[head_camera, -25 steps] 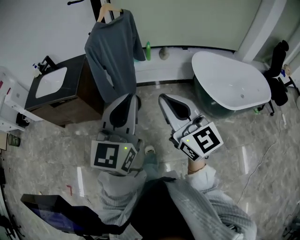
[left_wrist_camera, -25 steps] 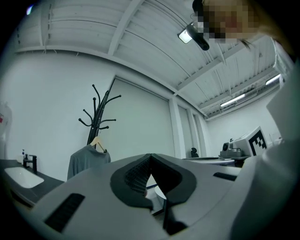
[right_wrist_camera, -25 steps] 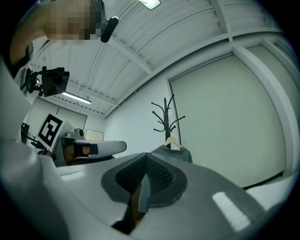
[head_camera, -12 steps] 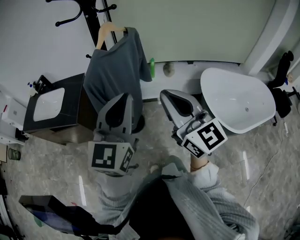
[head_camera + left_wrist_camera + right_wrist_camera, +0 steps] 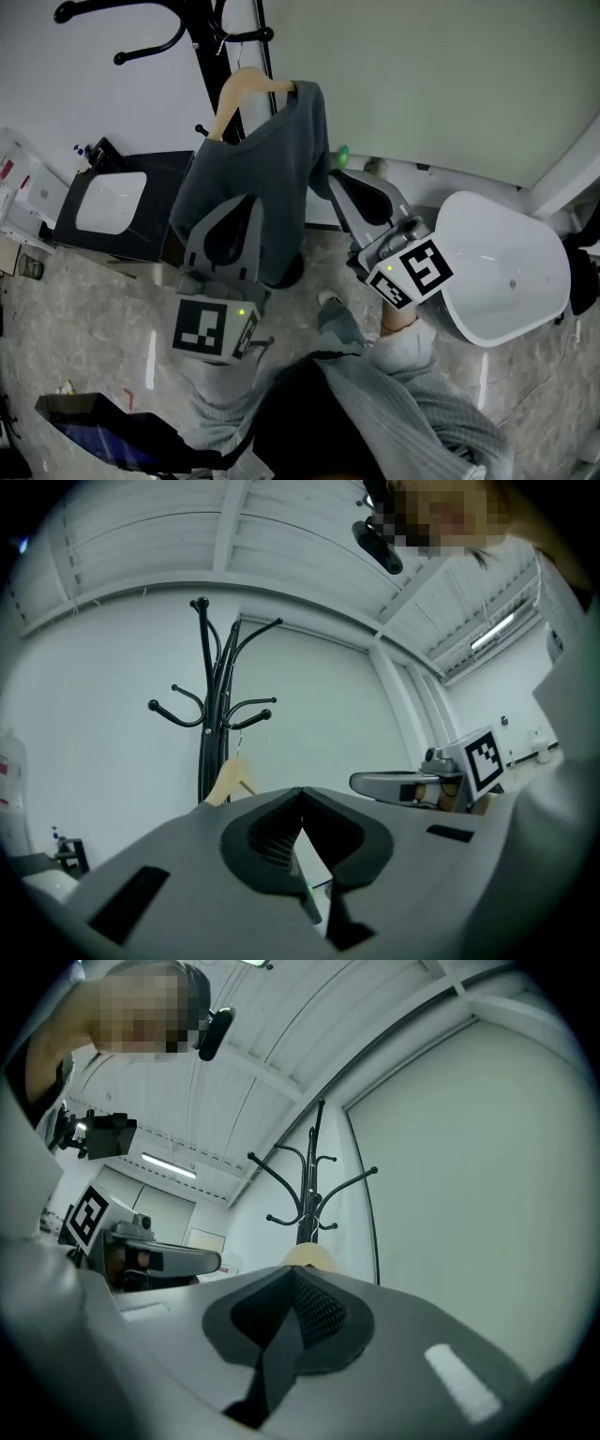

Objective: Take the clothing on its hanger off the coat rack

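Shirt [image 5: 267, 173], grey, hangs lengthwise down from a wooden hanger [image 5: 246, 86] hooked on the black coat rack [image 5: 208, 47]. Its hem vanishes behind the left gripper [image 5: 246, 201], and the rack's foot is hidden too. The hanger's bar slants across the pole. Left and right gripper [image 5: 336, 178] are both clenched on nothing.

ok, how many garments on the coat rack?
1: a grey shirt on a wooden hanger, hung on the black coat rack. Others could hide behind it.
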